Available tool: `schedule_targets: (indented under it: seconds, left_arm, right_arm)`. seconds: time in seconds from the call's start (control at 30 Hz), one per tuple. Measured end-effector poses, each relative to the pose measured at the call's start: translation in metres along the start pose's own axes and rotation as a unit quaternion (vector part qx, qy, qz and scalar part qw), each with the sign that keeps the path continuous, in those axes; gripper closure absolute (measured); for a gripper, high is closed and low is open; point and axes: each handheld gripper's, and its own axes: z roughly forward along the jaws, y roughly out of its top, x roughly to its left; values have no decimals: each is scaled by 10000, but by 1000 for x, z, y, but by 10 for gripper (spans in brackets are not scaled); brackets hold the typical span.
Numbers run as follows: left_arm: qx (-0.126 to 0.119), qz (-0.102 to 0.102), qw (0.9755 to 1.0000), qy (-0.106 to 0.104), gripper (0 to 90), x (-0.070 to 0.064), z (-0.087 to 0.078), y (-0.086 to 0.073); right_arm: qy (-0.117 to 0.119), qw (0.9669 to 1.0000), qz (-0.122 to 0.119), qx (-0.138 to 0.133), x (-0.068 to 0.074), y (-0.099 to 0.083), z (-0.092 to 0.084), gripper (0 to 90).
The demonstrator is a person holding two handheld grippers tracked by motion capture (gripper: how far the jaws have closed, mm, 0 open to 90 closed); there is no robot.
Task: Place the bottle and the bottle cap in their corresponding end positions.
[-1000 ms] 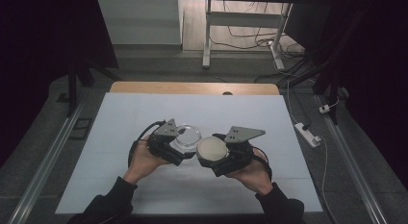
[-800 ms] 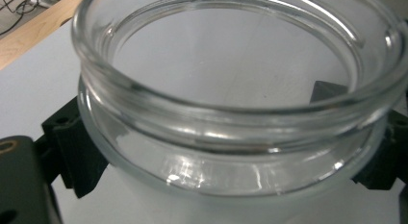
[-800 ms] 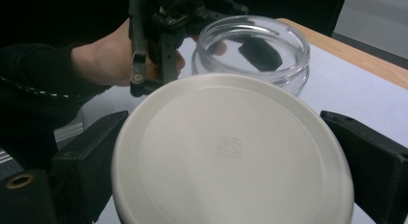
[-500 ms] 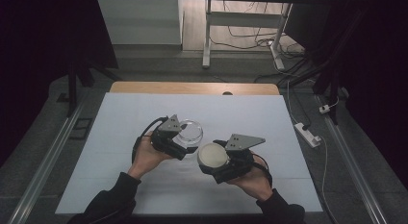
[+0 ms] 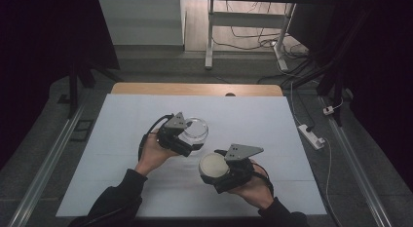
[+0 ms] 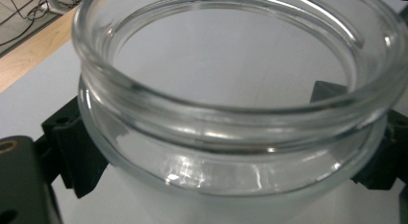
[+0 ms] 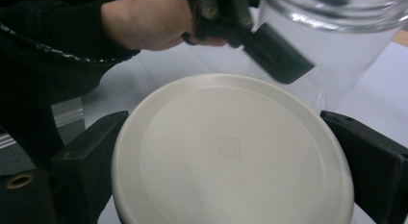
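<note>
Over a white-covered table [image 5: 122, 139], the left gripper [image 5: 187, 139] clamped both black jaws against the sides of a clear, round, open-mouthed glass jar [image 5: 196, 130], held left of centre. Nearer the person, the right gripper [image 5: 214, 171] gripped a round cream-coloured lid [image 5: 213, 164] between its jaws, apart from the jar.
</note>
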Motion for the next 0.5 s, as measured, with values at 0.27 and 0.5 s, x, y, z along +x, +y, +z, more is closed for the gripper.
schedule_targets:
  seconds: [0.27,0.5]
  left_arm:
    - [5,39,10000,4,74,6,14,3]
    - [-10,43,10000,27,74,12,24,4]
  right_arm:
    - [9,9999,-50,125,3,-9,11,73]
    - [64,9997,-100,199,7,-14,20,72]
